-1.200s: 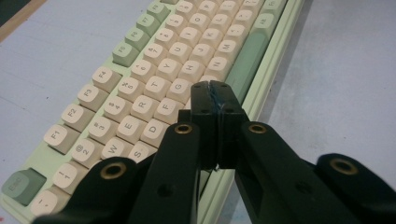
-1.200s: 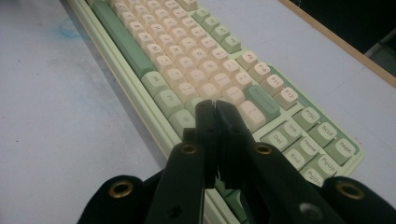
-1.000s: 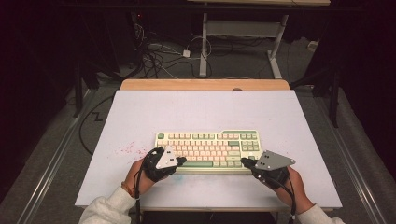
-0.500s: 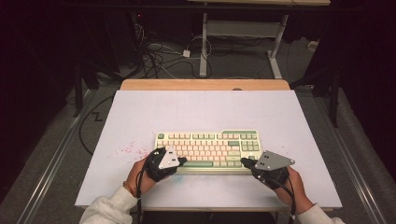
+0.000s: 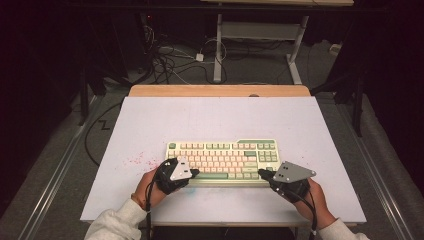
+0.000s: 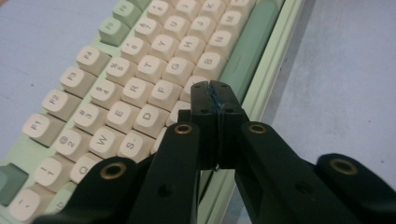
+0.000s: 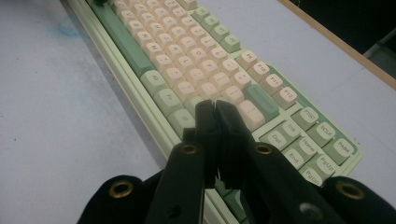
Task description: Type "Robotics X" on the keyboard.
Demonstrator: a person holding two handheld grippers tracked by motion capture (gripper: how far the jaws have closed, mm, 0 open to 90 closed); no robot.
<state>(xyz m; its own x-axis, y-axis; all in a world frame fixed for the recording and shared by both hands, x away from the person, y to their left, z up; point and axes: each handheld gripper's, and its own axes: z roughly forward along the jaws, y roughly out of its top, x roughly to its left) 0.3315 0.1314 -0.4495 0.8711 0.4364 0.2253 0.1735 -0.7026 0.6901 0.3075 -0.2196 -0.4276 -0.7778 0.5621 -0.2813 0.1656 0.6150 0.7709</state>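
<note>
While shut, both tongs (image 5: 196, 172) (empty) meet keyboard (image 5: 225, 152).

— How are the hands placed?
— Both forearms, in pale sleeves, enter from the bottom edge; each hand grips a black two-jaw gripper topped by a grey three-cornered plate.
— And the jaws?
— The left gripper (image 5: 194, 171) points inward with its jaws pressed together; the right gripper (image 5: 261, 172) mirrors it, jaws likewise closed, nothing between them.
</note>
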